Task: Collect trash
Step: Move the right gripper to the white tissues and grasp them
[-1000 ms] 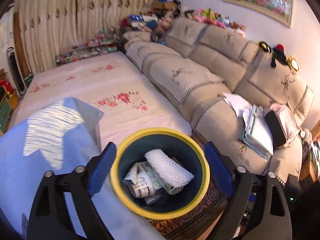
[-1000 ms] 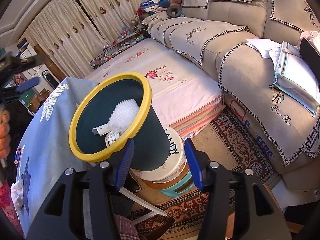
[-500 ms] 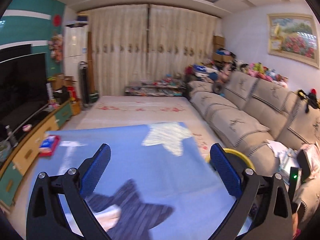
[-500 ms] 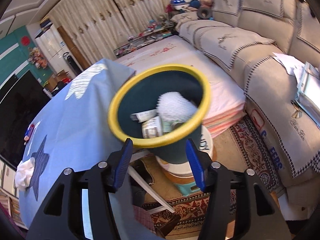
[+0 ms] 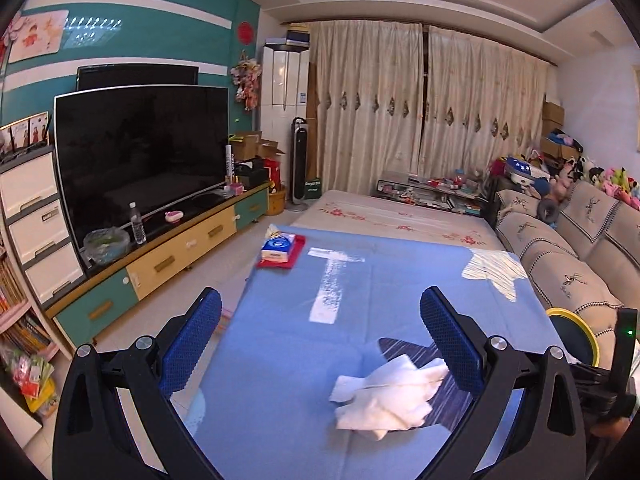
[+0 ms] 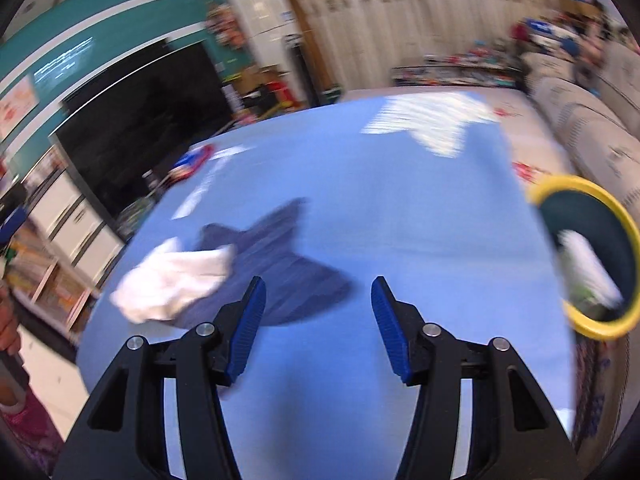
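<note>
A crumpled white tissue (image 5: 388, 394) lies on the blue tablecloth (image 5: 352, 340), partly over a dark star print. My left gripper (image 5: 319, 296) hovers above the cloth, open wide and holding nothing; the tissue lies low between its fingers, close to the right pad (image 5: 448, 336). In the blurred right wrist view the tissue (image 6: 176, 280) is left of my right gripper (image 6: 317, 284), which is open and empty over the star print. The dark trash bin with a yellow rim (image 6: 588, 256) stands off the table's right edge with white trash inside; the left wrist view shows only its rim (image 5: 576, 332).
A tissue pack on a red tray (image 5: 280, 250) sits at the table's far left corner. A TV and low cabinet (image 5: 140, 160) run along the left wall. A beige sofa (image 5: 568, 248) lines the right. A person's hand (image 6: 8, 328) shows at the left edge.
Both views have swung left from the bin and sofa onto the blue table. The bin has slid to the right edge, and the white tissue has come into view.
</note>
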`<state>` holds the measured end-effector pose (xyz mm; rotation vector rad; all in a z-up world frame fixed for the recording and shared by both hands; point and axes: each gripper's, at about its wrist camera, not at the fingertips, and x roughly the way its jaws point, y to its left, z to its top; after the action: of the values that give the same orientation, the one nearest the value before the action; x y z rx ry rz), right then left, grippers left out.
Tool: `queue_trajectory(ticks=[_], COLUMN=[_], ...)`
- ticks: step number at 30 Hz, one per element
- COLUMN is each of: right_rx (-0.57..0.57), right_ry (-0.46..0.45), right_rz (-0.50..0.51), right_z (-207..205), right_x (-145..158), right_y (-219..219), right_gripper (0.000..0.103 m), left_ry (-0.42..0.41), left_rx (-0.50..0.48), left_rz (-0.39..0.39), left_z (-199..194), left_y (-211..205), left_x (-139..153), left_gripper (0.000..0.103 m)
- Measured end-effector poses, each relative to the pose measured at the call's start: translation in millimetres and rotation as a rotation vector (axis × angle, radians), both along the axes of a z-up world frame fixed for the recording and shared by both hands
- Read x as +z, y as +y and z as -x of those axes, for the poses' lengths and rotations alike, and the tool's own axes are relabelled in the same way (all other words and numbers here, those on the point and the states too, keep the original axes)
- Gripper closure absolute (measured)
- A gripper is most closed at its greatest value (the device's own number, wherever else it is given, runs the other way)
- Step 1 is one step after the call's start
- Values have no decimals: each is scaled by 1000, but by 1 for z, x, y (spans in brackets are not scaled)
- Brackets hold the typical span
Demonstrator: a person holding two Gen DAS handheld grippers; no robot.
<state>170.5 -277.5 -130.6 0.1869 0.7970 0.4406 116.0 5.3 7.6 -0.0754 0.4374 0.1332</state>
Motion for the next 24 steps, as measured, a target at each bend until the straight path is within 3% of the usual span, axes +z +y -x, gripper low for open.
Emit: queue_trajectory(ticks=[3, 11, 18, 24], right_rx=[140, 297, 331, 363], right_ry=[14, -6, -17, -8], right_rz=[0, 85, 176, 171], right_z=[-6, -17, -14, -14], right_x=[3, 6, -3, -7], right_y=[54, 135, 162, 160], right_gripper=[50, 50, 50, 53], left_ry=[3, 23, 36, 48], left_rx=[2, 4, 2, -10], left_rz=[8, 43, 61, 66], left_z=[-1, -2, -7, -10], left_y=[12, 31, 37, 36], left_x=[-5, -20, -28, -32], left_gripper=[5, 5, 5, 5])
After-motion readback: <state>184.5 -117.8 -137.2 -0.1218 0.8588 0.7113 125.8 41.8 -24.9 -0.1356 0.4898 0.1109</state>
